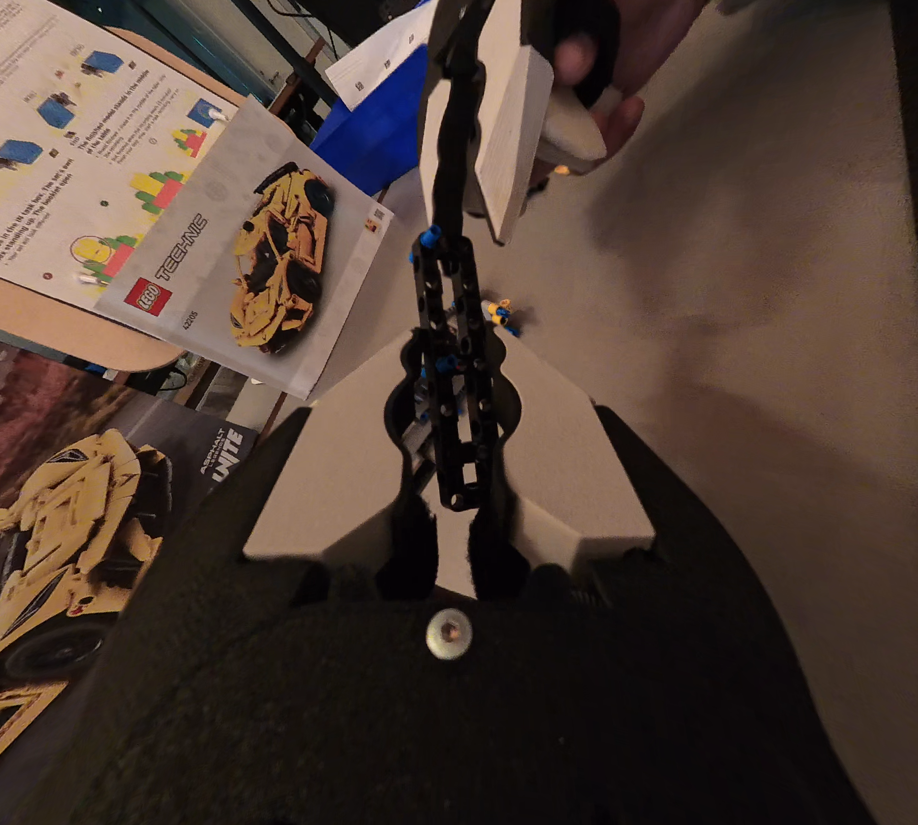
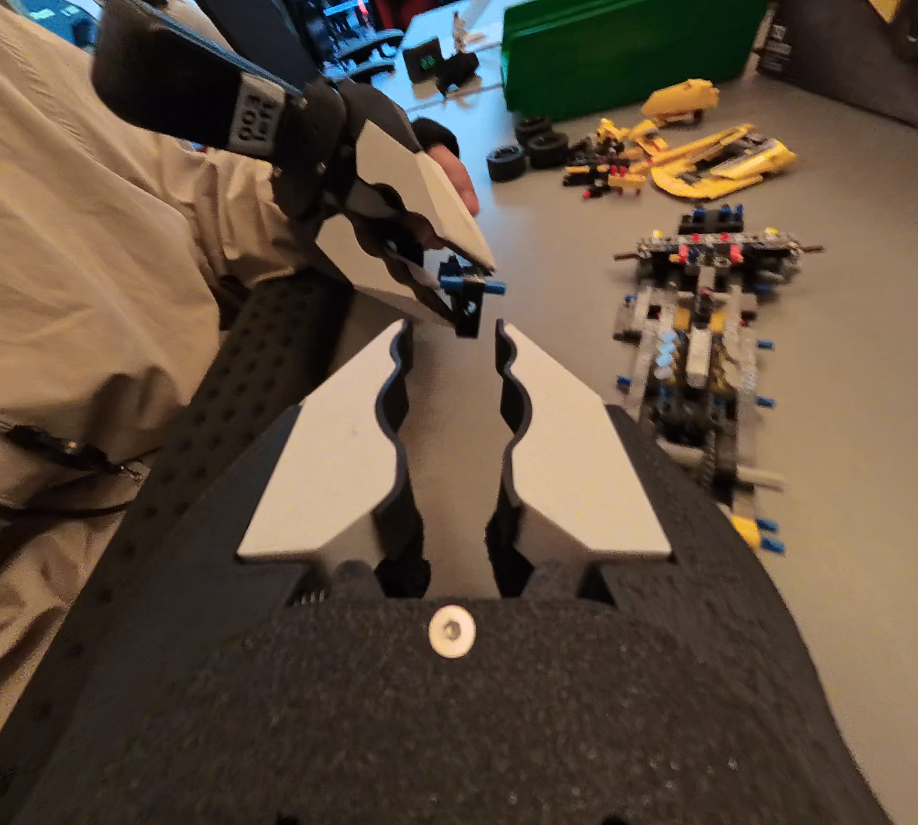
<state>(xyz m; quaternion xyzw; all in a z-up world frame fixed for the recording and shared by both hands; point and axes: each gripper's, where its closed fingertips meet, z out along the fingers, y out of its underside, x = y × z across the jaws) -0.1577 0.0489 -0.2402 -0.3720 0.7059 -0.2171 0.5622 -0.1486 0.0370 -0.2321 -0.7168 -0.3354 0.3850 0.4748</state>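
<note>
My left gripper (image 1: 454, 344) is shut on a black beam assembly with blue pins (image 1: 449, 299), which sticks out forward past its fingertips, above the grey table (image 1: 720, 354). My right gripper (image 2: 452, 329) is open and empty. The left gripper (image 2: 472, 294) shows just ahead of the right gripper's tips, holding the end of the black assembly (image 2: 467, 299) in front of the gap. In the left wrist view the right gripper (image 1: 467, 220) meets the assembly's far end, with a person's hand (image 1: 646, 6) on its handle.
An instruction booklet (image 1: 258, 265), a printed sheet (image 1: 74, 130) and the set's box (image 1: 74, 528) lie to the left. A part-built chassis (image 2: 695, 354), yellow body parts (image 2: 705, 160), tyres (image 2: 531, 145) and green bins (image 2: 621, 31) stand to the right. Small loose parts (image 1: 501, 312) lie below. The grippers are tip to tip, or close to it.
</note>
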